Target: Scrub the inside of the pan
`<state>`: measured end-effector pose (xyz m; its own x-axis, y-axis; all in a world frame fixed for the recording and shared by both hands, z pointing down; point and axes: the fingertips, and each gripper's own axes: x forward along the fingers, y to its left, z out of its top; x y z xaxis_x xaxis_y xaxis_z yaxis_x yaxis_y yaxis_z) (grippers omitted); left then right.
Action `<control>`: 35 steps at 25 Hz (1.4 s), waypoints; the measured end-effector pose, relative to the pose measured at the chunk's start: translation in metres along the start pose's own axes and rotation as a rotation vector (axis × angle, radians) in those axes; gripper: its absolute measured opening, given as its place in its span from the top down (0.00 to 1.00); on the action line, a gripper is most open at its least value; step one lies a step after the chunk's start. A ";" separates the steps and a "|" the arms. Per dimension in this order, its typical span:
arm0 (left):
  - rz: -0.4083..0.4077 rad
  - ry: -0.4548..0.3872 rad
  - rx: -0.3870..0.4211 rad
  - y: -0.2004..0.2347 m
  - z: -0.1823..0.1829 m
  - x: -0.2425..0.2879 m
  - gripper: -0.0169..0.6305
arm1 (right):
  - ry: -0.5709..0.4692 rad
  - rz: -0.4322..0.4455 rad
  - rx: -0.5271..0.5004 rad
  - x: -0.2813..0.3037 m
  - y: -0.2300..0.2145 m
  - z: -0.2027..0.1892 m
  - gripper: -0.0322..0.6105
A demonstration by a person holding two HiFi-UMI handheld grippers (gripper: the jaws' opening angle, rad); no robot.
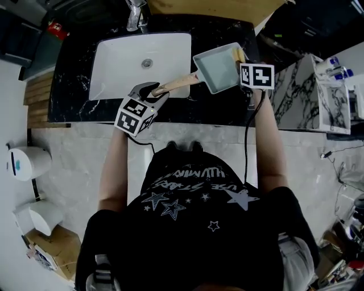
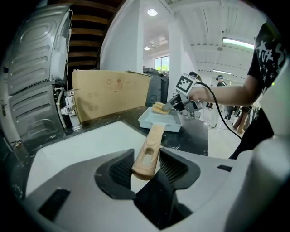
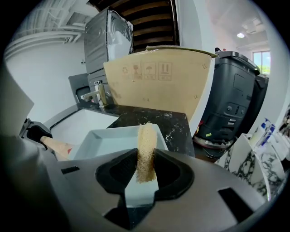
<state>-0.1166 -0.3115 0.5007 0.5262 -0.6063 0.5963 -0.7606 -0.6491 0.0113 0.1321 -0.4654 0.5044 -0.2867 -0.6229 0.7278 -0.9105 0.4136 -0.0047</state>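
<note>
- Pan (image 1: 219,71): pale, rectangular, shallow. It is at the right end of the black marble desk (image 1: 74,74), just beside the white sink (image 1: 122,57). I cannot tell whether it rests flat or is lifted.
- Wooden handle (image 1: 179,83): runs from the pan's near-left corner out over the sink's right edge.
- Left tongs (image 2: 148,167): pinching the free end of the wooden handle, one pad on each side. They sit over the sink's near right corner, toward the desk's front edge.
- Right tongs (image 3: 146,170): pressed on a tan, fibrous loofah scrubber (image 3: 146,149), which stands upright between the pads with its tip poking out past them.
- In the left gripper view the scrubber sits at the pan's far rim, over the inside. Contact with the pan floor can't be made out.
- Faucet (image 1: 135,14): at the desk's back edge, behind the sink.
- Cardboard sheet (image 3: 158,86): stands upright along the back edge, behind the pan.
</note>
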 end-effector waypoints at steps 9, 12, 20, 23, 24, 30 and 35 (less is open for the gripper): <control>-0.068 0.016 0.049 -0.002 0.000 -0.001 0.73 | 0.162 -0.114 -0.152 0.030 -0.002 0.007 0.77; -0.088 0.014 0.052 -0.005 -0.001 -0.001 0.74 | 0.231 -0.170 -0.240 0.035 0.000 0.004 0.77; -0.101 0.003 0.053 -0.006 -0.002 -0.001 0.75 | 0.269 -0.028 -0.319 0.040 0.040 -0.001 0.78; -0.105 -0.002 0.060 -0.007 -0.001 -0.001 0.75 | 0.286 0.047 -0.374 0.038 0.061 -0.004 0.78; -0.106 -0.004 0.062 -0.007 -0.001 -0.002 0.75 | 0.291 0.076 -0.389 0.038 0.069 -0.005 0.78; -0.110 -0.005 0.067 -0.008 -0.002 -0.001 0.75 | 0.309 0.249 -0.426 0.034 0.111 -0.011 0.77; -0.122 -0.003 0.073 -0.007 -0.001 -0.002 0.76 | 0.322 0.296 -0.463 0.033 0.127 -0.013 0.77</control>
<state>-0.1124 -0.3054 0.5006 0.6141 -0.5224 0.5916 -0.6617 -0.7493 0.0252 0.0106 -0.4252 0.5368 -0.3369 -0.2369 0.9113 -0.5622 0.8270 0.0071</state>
